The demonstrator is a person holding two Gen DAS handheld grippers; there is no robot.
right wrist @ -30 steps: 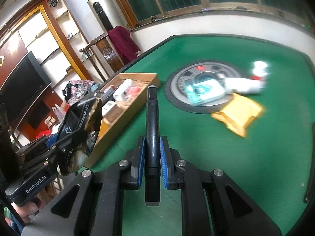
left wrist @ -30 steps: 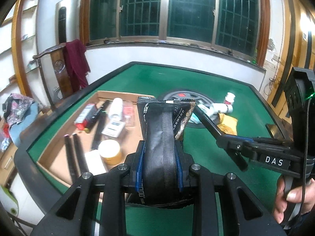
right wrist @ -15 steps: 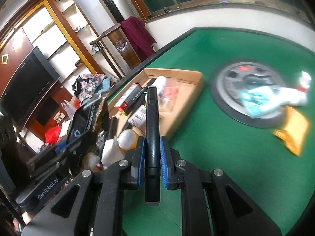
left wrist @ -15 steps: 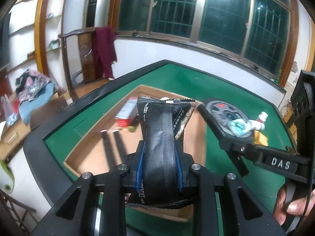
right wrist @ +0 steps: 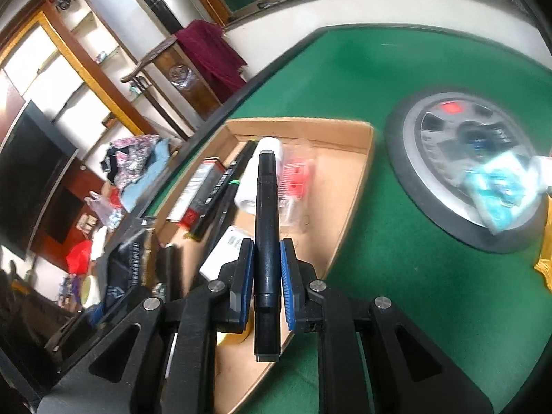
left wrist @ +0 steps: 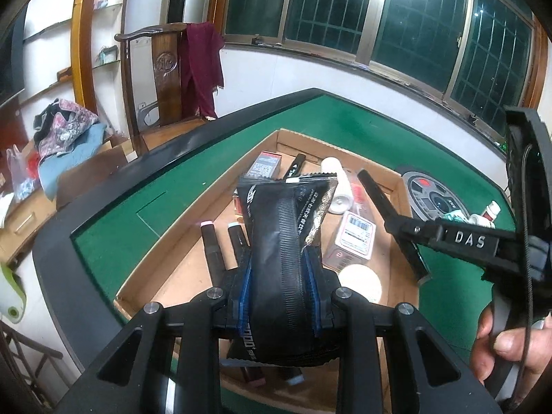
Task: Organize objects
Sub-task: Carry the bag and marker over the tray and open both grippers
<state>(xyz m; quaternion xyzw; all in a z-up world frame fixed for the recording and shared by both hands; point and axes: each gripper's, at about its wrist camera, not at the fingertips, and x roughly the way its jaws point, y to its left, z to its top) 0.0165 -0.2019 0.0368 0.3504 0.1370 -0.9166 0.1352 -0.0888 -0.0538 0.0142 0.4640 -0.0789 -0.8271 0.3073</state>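
My left gripper (left wrist: pixel 281 272) is shut on a black snack pouch (left wrist: pixel 284 238) with a gold edge and holds it above the cardboard tray (left wrist: pixel 165 276). My right gripper (right wrist: pixel 267 258) is shut on a black marker (right wrist: pixel 266 214) that points forward over the tray (right wrist: pixel 358 172). The right gripper and its marker (left wrist: pixel 390 214) show at the right of the left wrist view, over the tray's right side. The tray holds two markers (left wrist: pixel 214 248), a red box (left wrist: pixel 264 165), a white tube (left wrist: pixel 339 186), a white barcode box (left wrist: pixel 353 238) and a round white lid (left wrist: pixel 360 283).
The tray lies on a green felt table (left wrist: pixel 138 214) with a raised black rim (left wrist: pixel 62 262). A round grey console (right wrist: pixel 462 158) sits in the table's middle with a teal packet (right wrist: pixel 496 193) on it. A yellow packet (right wrist: pixel 545 258) lies at the right. A wooden chair (left wrist: pixel 165 79) stands beyond.
Both grippers have swung left from the table's middle to above the tray, each with its object still held. The round console has slid to the right in both views.
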